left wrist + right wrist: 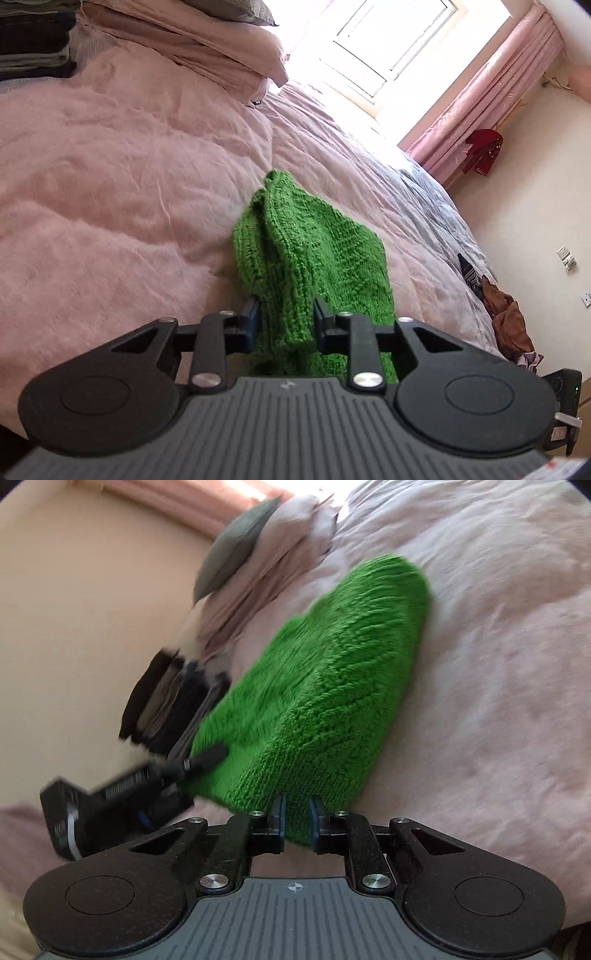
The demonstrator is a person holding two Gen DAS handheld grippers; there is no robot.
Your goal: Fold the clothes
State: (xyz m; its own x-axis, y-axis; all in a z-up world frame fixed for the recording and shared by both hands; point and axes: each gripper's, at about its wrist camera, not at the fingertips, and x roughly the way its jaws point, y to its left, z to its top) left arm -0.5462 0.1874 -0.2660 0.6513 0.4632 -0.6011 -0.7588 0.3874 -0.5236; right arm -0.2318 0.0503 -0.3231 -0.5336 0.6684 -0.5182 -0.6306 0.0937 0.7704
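Left hand-held gripper (286,317) has a bunched fold of the green knitted garment (306,254) clamped between its narrow jaws, the knit rising to a peak beyond them over the pink bed (110,166). Right hand-held gripper (296,819) pinches the near edge of the same green knit (325,686) (its view is smeared with blur), jaws almost together with fabric between them. The garment lies across the bedspread, its far end rounded. A stack of folded clothes (173,705) sits far left by the pillows (207,48). Brown clothes (511,317) lie at the bed's right edge, pink curtains (491,96) beyond.
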